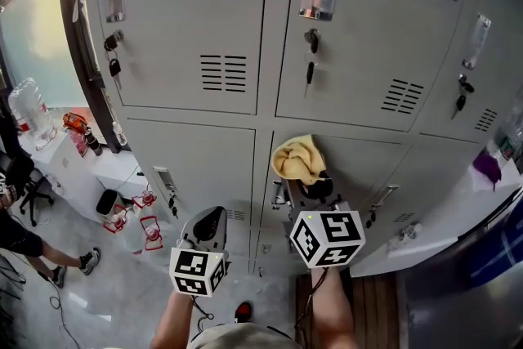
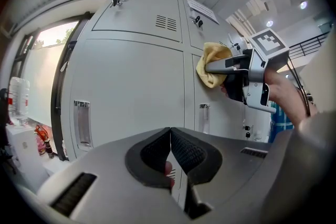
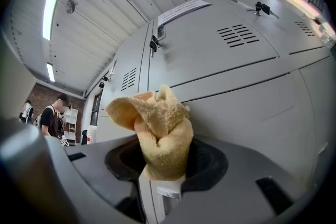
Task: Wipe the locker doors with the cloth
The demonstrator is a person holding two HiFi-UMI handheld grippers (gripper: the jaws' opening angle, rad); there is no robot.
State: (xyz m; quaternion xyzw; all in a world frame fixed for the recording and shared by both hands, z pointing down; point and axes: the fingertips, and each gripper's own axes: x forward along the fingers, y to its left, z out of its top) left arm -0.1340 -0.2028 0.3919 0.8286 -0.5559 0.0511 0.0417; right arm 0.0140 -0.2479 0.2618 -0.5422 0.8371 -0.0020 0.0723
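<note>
The right gripper is pinching the cloth against a locker door; the left gripper is hanging closed, empty.

The cloth, in your right gripper, seemingly touches the lower middle door; your left gripper sits to its left.

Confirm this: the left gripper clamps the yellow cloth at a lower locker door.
Wrong gripper: the right gripper view shows the right gripper clamping the yellow cloth at a lower locker door; the left gripper is shut on nothing.
</note>
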